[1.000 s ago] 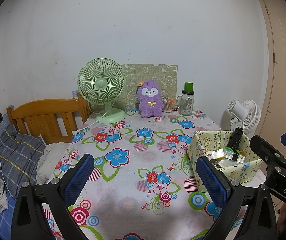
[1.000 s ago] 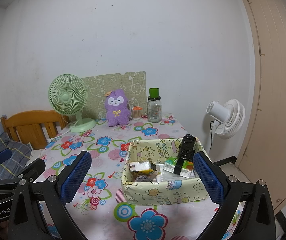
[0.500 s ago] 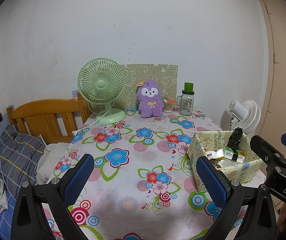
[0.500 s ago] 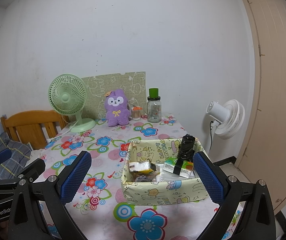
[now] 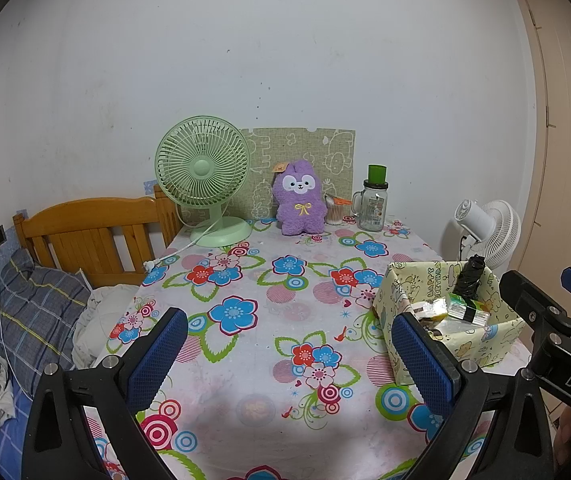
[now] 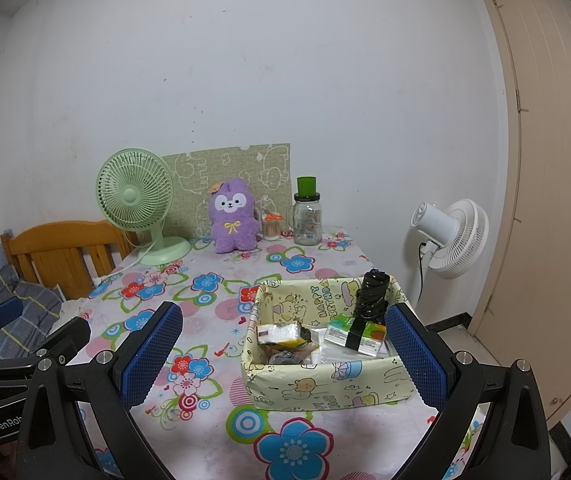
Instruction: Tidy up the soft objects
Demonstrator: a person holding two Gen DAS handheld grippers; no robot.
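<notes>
Both tools are held above the near edge of the table, and no object has been engaged; the step in hand appears to be the approach toward the purple plush toy, the one plainly soft item in view. The toy sits upright at the far end of the floral tablecloth, against the patterned board, between the green desk fan and a glass jar with a green lid, with a small container of cotton swabs just beside it. To do this step well, advance one tool straight down the middle of the table, keep clear of the fan's cord, and close on the toy's body at mid-height rather than on an ear or the tag, since plush compresses and a shallow bite is likely to slip. The probable destination is the yellow printed box at the near right, which already holds packets and a black wrapped roll; free room appears limited, so a low, flat placement seems advisable. The left gripper stands with its blue pads spread wide, holding and touching nothing. The right gripper is likewise spread wide and empty; the box lies between its fingers in the picture only, with no contact visible.
</notes>
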